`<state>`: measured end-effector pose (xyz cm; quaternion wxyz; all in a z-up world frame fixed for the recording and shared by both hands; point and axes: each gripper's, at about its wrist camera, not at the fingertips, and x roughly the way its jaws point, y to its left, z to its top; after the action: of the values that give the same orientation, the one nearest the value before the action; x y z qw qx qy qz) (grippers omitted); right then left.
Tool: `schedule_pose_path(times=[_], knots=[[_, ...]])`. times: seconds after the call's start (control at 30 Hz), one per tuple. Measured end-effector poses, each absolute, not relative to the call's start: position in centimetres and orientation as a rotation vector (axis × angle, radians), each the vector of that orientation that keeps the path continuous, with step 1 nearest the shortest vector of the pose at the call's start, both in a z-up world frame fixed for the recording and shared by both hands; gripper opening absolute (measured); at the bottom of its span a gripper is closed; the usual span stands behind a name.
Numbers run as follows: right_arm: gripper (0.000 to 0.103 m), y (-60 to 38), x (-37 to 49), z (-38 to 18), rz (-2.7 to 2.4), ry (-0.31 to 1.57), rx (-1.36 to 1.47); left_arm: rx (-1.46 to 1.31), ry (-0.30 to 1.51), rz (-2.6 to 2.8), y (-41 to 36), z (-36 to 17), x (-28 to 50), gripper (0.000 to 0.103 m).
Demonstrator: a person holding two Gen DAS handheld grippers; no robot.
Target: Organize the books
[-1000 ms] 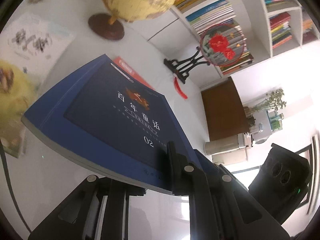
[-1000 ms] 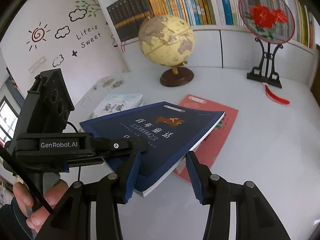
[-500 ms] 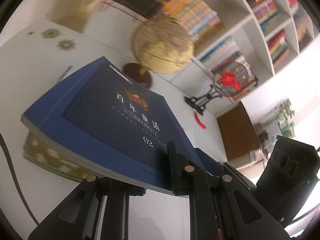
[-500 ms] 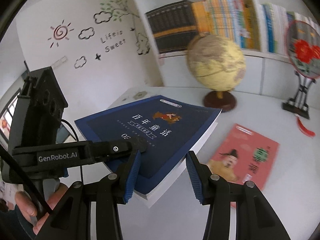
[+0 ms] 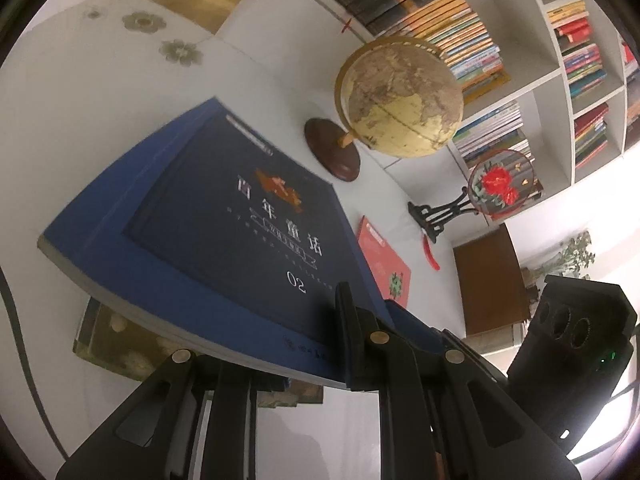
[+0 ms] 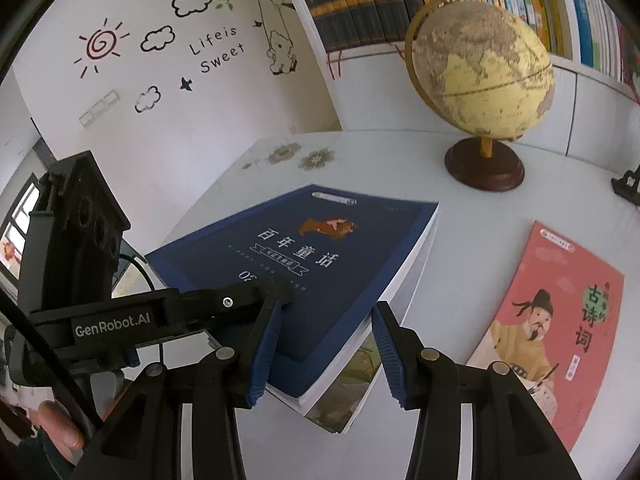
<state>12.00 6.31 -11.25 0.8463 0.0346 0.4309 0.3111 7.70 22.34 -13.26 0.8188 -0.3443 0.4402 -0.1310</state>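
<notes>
Blue book [image 5: 224, 232] | moved off red book [image 5: 384, 264] | now over green book [image 6: 348, 384]

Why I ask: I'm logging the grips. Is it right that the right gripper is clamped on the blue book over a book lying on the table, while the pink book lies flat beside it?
Not quite. The left gripper clamps the blue book, as the right wrist view shows; the right gripper only straddles its corner, jaws apart. The pink book does lie flat beside it.
</notes>
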Motion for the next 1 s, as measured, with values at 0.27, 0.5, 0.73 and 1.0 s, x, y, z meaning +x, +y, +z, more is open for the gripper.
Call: schedule_pose_path(times=[0.27,0.5,0.73,1.0], knots=[[0.047,6.4,12.0,-13.2,0.605,0.967,0.072,-0.788,1.033,-0.311,22.2,-15.6,6.8,0.015],[0.047,6.0,12.2,-14.5,0.569,1.002,0.101,-0.792,1.085,-0.298,22.8,-16.8,5.5,0.020],[0.047,5.5,11.6,-15.0,0.544,1.026,0.098,-0.726,1.172,-0.303,23.4,-17.8,1.9,0.021],[0.047,4.7,10.6,-16.1,0.519,1.071,0.137,-0.618,1.089,-0.209,26.1,-14.8,0.5,0.021]])
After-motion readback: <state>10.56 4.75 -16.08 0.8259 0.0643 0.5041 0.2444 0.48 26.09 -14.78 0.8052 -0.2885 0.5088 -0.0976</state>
